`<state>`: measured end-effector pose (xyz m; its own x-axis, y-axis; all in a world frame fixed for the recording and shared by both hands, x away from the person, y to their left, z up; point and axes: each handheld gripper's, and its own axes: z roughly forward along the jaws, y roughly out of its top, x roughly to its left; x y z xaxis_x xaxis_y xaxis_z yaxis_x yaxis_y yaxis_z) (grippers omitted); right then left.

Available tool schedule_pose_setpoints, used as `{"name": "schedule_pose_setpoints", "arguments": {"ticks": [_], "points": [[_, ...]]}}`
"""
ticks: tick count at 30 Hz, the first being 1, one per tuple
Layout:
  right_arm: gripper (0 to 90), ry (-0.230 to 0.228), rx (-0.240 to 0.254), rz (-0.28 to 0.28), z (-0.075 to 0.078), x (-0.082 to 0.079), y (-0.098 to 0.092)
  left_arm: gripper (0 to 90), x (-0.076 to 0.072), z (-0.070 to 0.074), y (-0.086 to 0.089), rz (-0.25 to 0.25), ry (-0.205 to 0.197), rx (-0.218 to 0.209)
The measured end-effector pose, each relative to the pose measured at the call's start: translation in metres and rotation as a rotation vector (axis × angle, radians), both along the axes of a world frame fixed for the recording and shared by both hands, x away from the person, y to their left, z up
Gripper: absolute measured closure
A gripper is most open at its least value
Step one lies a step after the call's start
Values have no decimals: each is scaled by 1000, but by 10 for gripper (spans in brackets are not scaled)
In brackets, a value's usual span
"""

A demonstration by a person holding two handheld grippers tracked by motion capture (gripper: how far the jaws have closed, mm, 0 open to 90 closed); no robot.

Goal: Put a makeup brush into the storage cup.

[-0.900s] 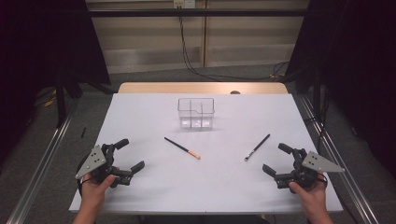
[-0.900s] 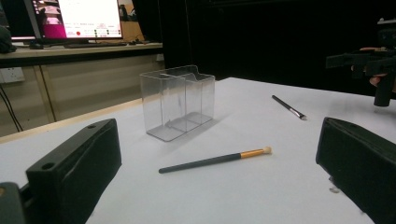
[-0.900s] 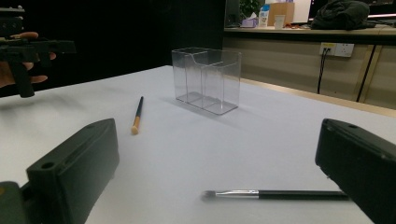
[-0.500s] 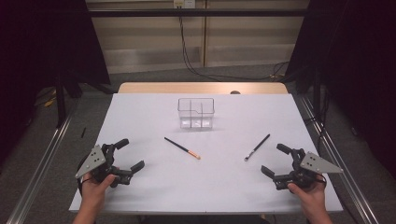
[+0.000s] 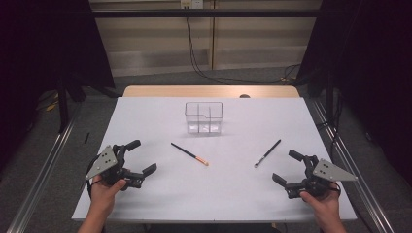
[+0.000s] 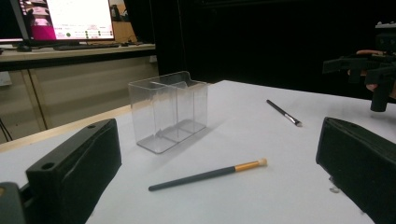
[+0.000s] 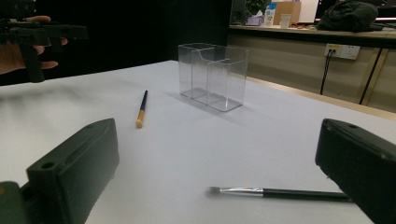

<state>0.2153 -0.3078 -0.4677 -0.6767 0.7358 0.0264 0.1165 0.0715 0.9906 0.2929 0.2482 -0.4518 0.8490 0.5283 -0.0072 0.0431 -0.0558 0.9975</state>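
In my right gripper view, the tail end of the silver-ferruled makeup brush (image 7: 280, 192) runs behind my own right-hand jaw, so its handle is cut off there; its pale bristle tip is a small blur. From above, the same brush (image 5: 267, 153) is a thin dark stick and I cannot make out the bristles at all. My forearms are cropped by the bottom edge of the high view.

The clear plastic organizer (image 5: 204, 117) stands upright toward the far middle of the worktop (image 5: 233, 194), a rectangular box with partitions inside (how many compartments, I cannot say for sure). Seen close in the left gripper view, the organizer (image 6: 169, 110) looks empty, its walls glossy and see-through.

Both brushes lie flat on the matte white worktop, well apart from each other and from the organizer. The gold-ferruled brush (image 5: 190, 154) has a slim black handle and a small peach-coloured tip, and lies nearer my left side; in the left gripper view this brush (image 6: 208, 173) lies between my jaws but farther off.

My left gripper (image 5: 137, 158) hangs over the near left corner, jaws spread wide with nothing between them. My right gripper (image 5: 287, 167) is over the near right corner, jaws equally spread and empty, just beside the silver-ferruled brush without touching it.
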Motion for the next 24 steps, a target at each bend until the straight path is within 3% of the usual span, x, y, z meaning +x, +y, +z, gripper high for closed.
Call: {"name": "schedule_pose_setpoints", "arguments": {"ticks": [8,24], "points": [[0,1,8,2,1,-2,0,0,16,6,-23,-31,-11,8],[0,1,-14,16,0,-2,2,0,38,7,-52,-53,-26,9]]}}
